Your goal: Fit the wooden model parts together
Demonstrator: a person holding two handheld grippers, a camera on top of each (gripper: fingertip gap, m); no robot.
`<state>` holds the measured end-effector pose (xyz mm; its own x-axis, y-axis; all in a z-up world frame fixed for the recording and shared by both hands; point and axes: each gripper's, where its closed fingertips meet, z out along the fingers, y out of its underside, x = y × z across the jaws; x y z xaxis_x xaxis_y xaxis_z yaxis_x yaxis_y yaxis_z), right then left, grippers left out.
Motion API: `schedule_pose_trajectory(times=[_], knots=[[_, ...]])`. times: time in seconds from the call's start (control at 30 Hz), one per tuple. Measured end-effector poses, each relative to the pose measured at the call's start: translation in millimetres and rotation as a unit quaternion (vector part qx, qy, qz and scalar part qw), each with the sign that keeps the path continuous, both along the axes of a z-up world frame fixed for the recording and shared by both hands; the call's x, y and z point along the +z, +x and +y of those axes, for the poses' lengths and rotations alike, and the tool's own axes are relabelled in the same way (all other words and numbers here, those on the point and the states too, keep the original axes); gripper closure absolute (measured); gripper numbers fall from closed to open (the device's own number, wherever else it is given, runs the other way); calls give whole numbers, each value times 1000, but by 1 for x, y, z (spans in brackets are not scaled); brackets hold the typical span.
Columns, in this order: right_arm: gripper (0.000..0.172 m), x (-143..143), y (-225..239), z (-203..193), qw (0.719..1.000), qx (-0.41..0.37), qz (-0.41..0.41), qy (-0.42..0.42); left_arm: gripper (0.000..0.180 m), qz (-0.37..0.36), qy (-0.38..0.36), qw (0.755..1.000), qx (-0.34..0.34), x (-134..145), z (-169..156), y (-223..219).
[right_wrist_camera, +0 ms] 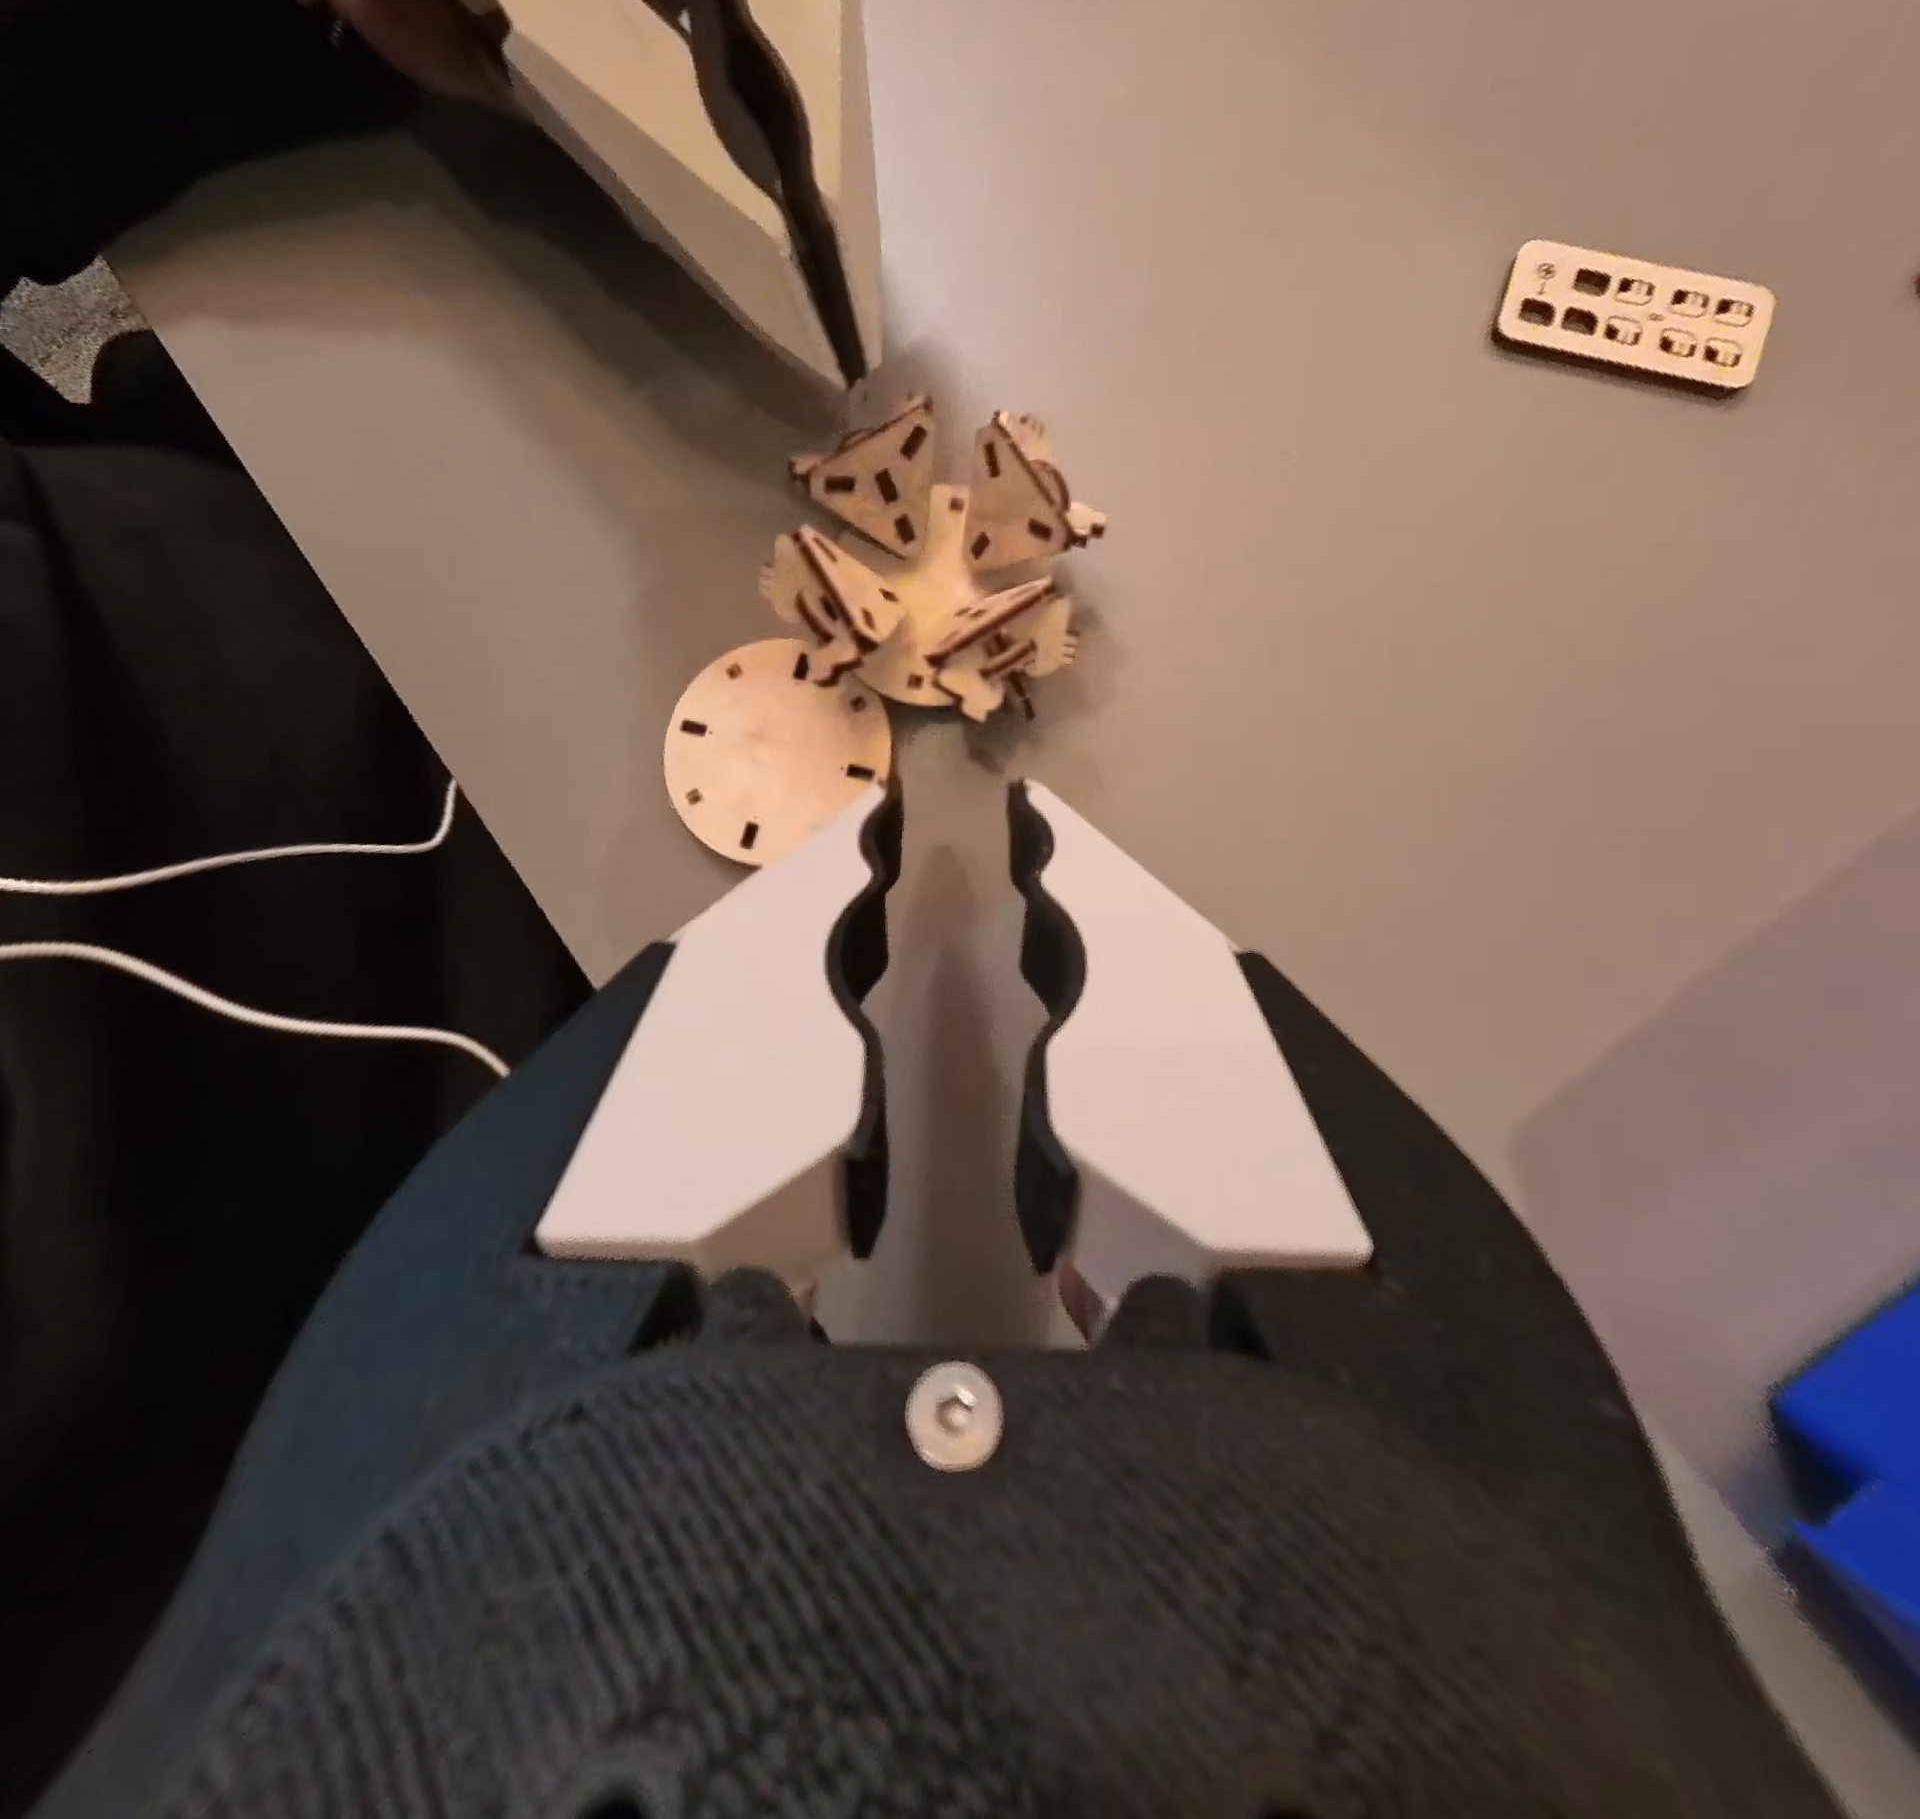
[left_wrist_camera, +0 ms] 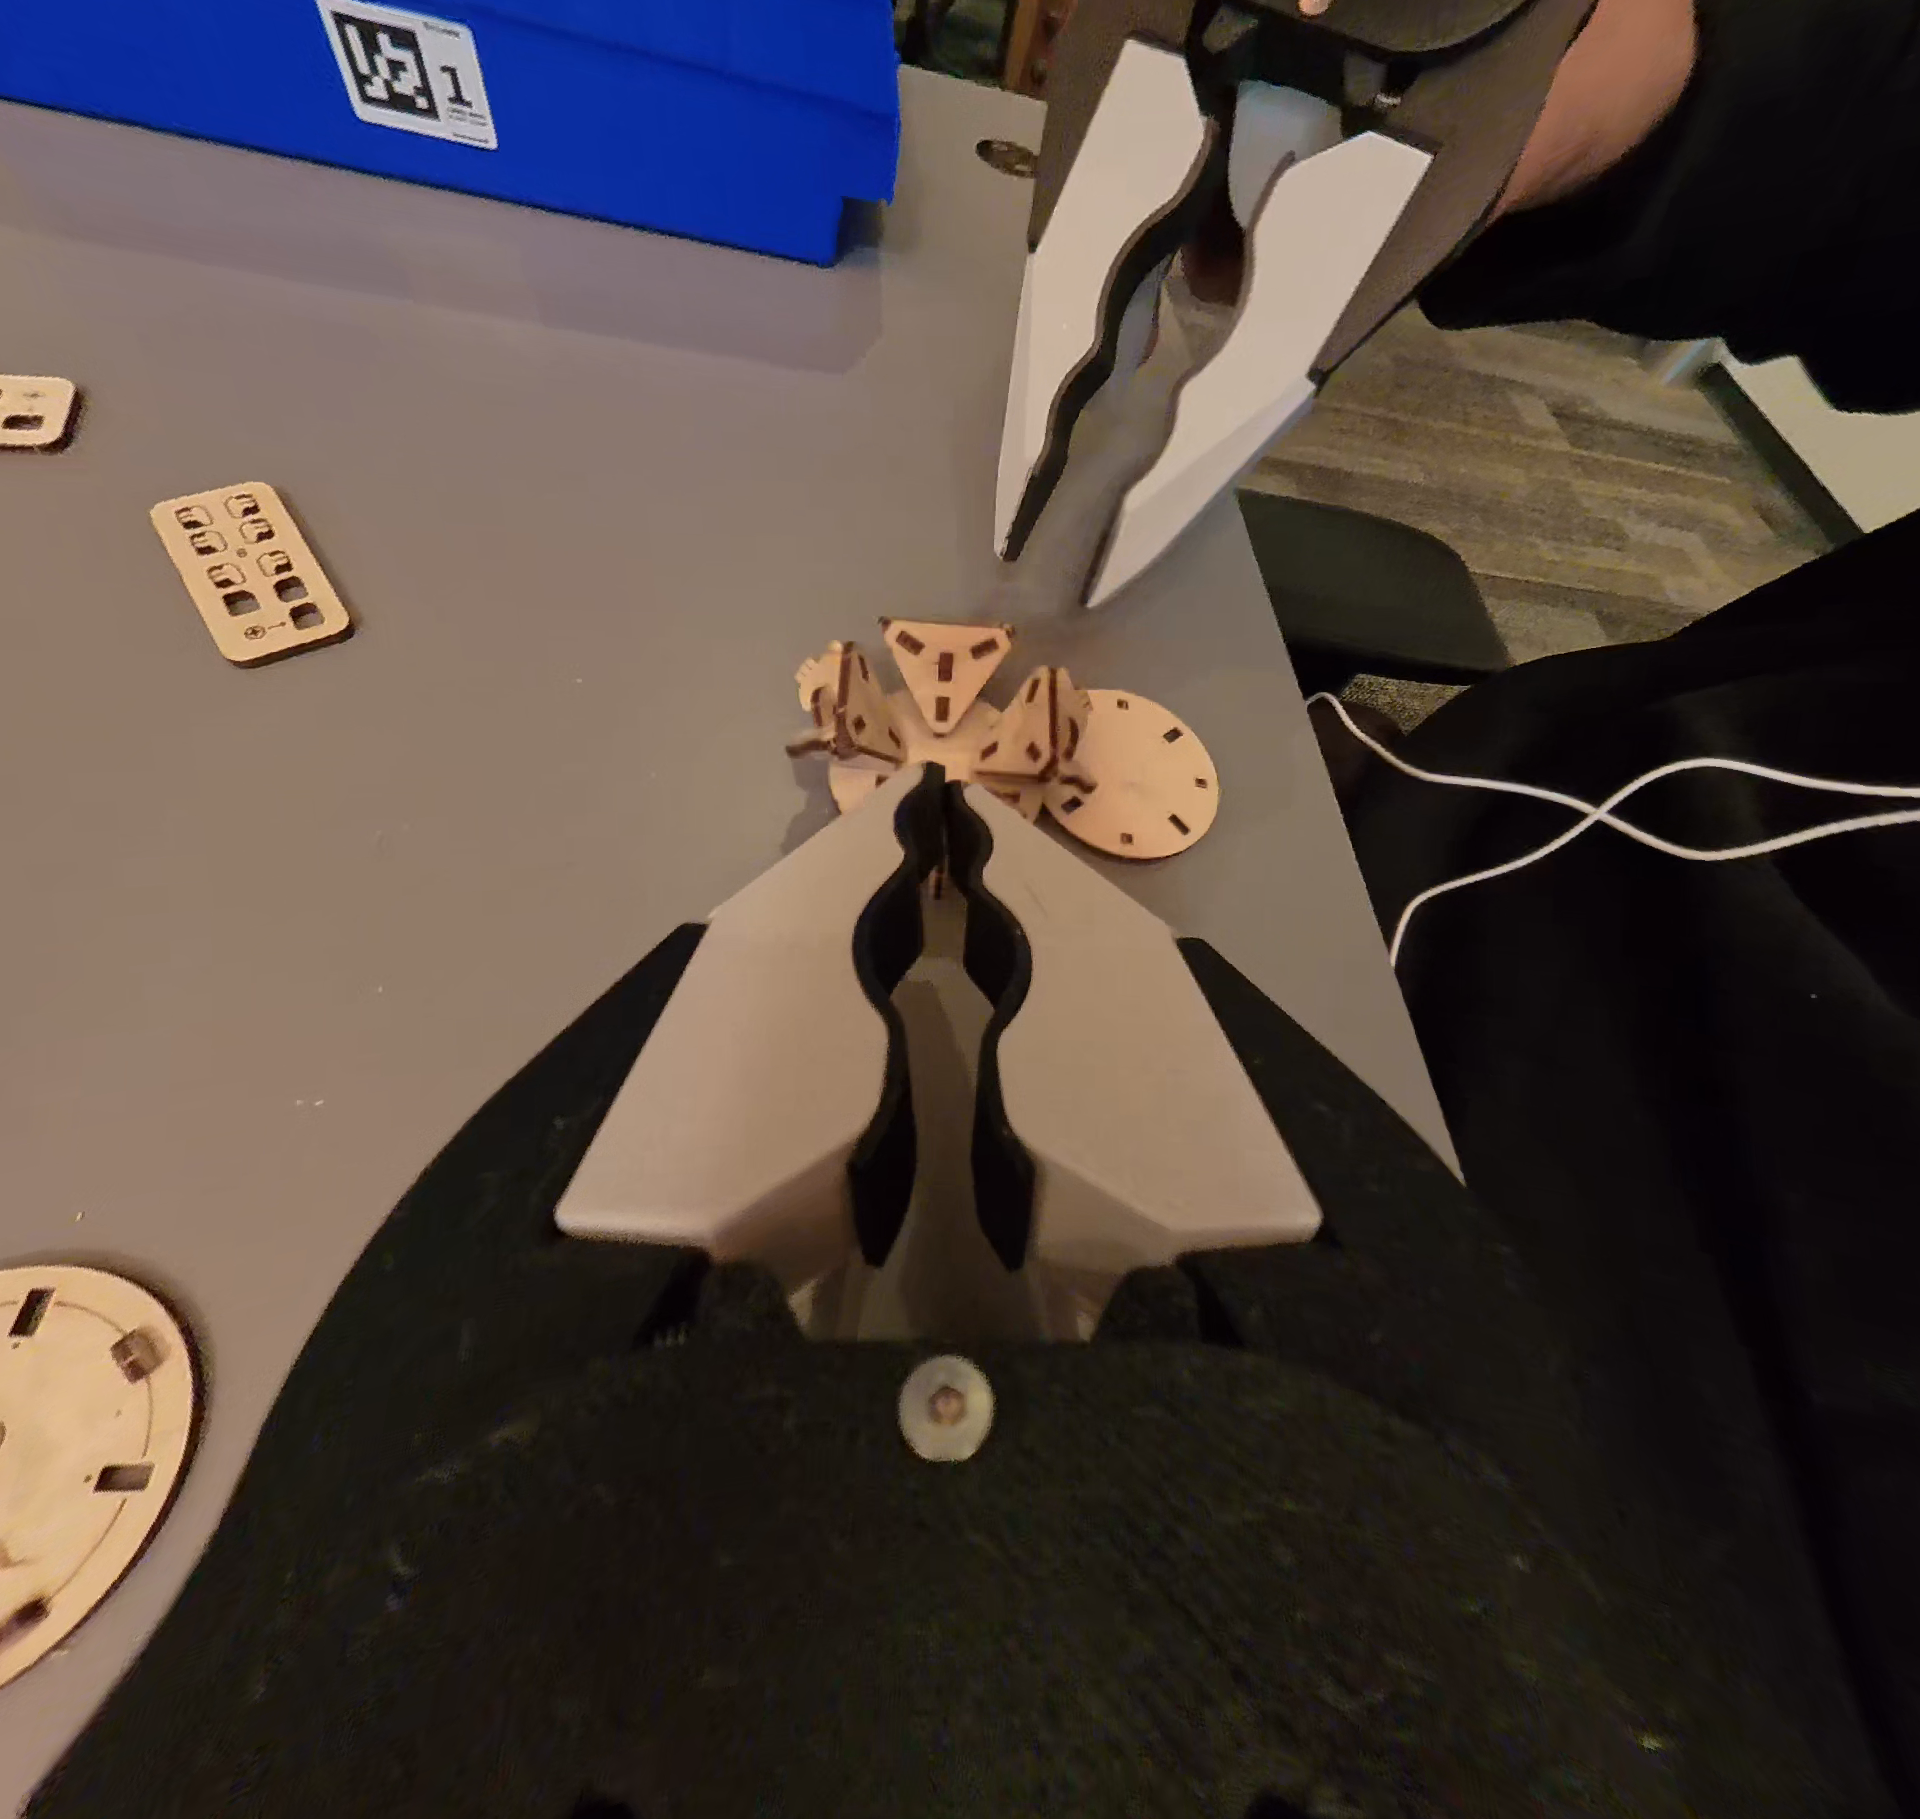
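A small wooden assembly [left_wrist_camera: 935,720], a round base with several upright triangular fins, stands on the grey table [left_wrist_camera: 520,834] near its right edge. My left gripper [left_wrist_camera: 935,782] is shut on the near fin; a thin strip of wood shows between its black pads. In the right wrist view this gripper's tip [right_wrist_camera: 850,372] meets the far fin of the assembly [right_wrist_camera: 925,564]. My right gripper [right_wrist_camera: 945,803] is open and empty, its tips a little short of the assembly. It also shows in the left wrist view [left_wrist_camera: 1049,574], held above the table just beyond the assembly.
A loose wooden disc [left_wrist_camera: 1138,777] lies against the assembly at the table edge. A slotted wooden card [left_wrist_camera: 249,574] and another disc [left_wrist_camera: 73,1457] lie to the left. A blue bin [left_wrist_camera: 520,55] stands at the back. A white cable [left_wrist_camera: 1558,834] hangs off the table.
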<state>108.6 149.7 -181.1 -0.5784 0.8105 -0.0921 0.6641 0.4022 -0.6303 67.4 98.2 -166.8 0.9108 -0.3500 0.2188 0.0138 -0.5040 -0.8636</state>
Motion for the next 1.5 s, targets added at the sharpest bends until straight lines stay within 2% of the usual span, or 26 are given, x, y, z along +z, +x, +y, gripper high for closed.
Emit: schedule_pose_trajectory(times=[0.13, 0.27, 0.47, 0.6, 0.87, 0.93, 1.03, 1.2, 1.3, 1.37, 1.43, 1.5], knots=[[141, -6, 1, -5, 1000, 1, 5, -9, 180, 1, -10, 1000, 23, -3, -4, -8], [130, -8, -2, -12, 1000, 2, 23, -21, 180, -43, -3, 998, 39, 2, -9, -13], [112, 3, -26, -14, 994, -19, 95, -59, 140, -74, -24, 996, 43, -2, -7, -12], [99, -5, -35, -18, 993, 1, 106, -45, 137, -90, -29, 994, 51, -3, -6, -16], [94, -24, -38, -32, 995, 35, 81, -40, 138, -167, 5, 984, 65, 11, -5, -26], [96, -25, -39, -33, 996, 38, 74, -42, 138, -174, 5, 982, 68, 11, -5, -27], [110, -26, -42, -36, 995, 56, 82, -28, 138, -179, 5, 981, 68, 11, -4, -27], [111, -24, -51, -36, 994, 53, 88, -29, 138, -191, 19, 977, 88, 14, -5, -35], [111, -7, -58, -36, 989, 47, 136, -47, 137, -226, 48, 966, 116, 23, -5, -49], [111, 16, -63, -35, 975, 49, 210, -47, 137, -277, 79, 949, 130, 32, -6, -59], [111, 41, -63, -37, 954, 62, 291, -21, 142, -359, 101, 920, 120, 42, -10, -66], [111, 58, -60, -40, 931, 86, 354, 29, 145, -442, 113, 886, 83, 53, -14, -66]])
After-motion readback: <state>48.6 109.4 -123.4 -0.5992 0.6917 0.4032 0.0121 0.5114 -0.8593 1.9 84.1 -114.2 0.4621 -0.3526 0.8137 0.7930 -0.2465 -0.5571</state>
